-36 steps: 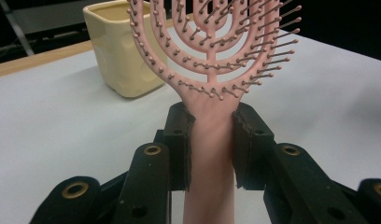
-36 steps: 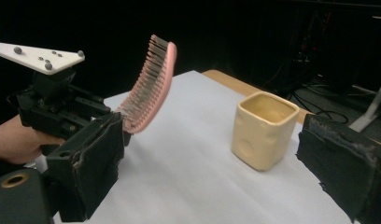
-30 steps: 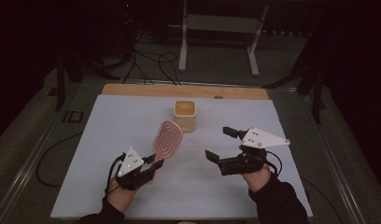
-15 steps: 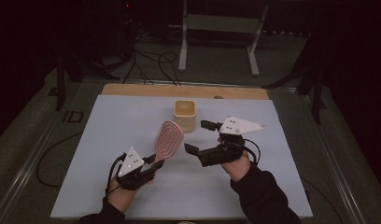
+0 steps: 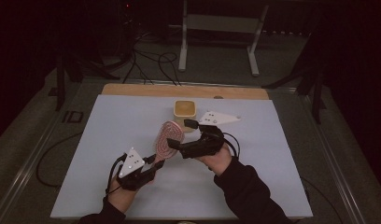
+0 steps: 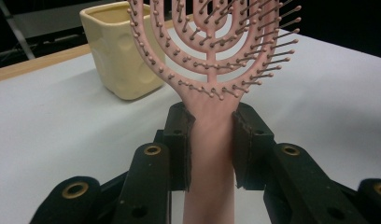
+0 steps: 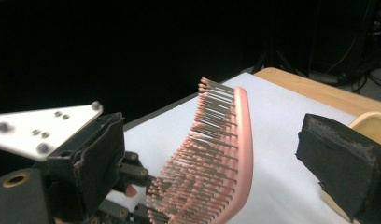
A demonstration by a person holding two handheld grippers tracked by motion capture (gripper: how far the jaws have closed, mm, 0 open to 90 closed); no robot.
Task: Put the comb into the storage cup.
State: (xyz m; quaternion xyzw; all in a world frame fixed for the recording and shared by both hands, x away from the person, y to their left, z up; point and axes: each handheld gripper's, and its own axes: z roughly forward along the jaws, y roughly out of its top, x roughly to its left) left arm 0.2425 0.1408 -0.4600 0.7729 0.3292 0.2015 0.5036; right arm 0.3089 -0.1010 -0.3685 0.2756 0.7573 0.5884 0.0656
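Observation:
A pink vented hairbrush [image 5: 169,139] is held up off the white table, bristles facing right. My left gripper [image 5: 152,163] is shut on its handle [image 6: 211,140], and the left gripper view has both pads [image 6: 178,140] pressed against the handle's sides. My right gripper [image 5: 180,134] reaches in from the right and stands open. The brush head [image 7: 221,154] lies between its two jaws, with a gap on each side. A pale yellow cup [image 5: 185,110] stands upright just behind the brush, and its textured wall [image 6: 118,51] is near in the left gripper view.
The white table sheet [image 5: 109,130] ends in a wooden strip [image 5: 132,89] at the far edge. Behind it are a metal stand [image 5: 219,28] and cables on the dark floor. The left gripper's grey plate [image 7: 44,126] sits close to my right gripper's jaw.
My right gripper has moved left across the table and its jaws now straddle the brush head. The left gripper and the brush have stayed where they were.

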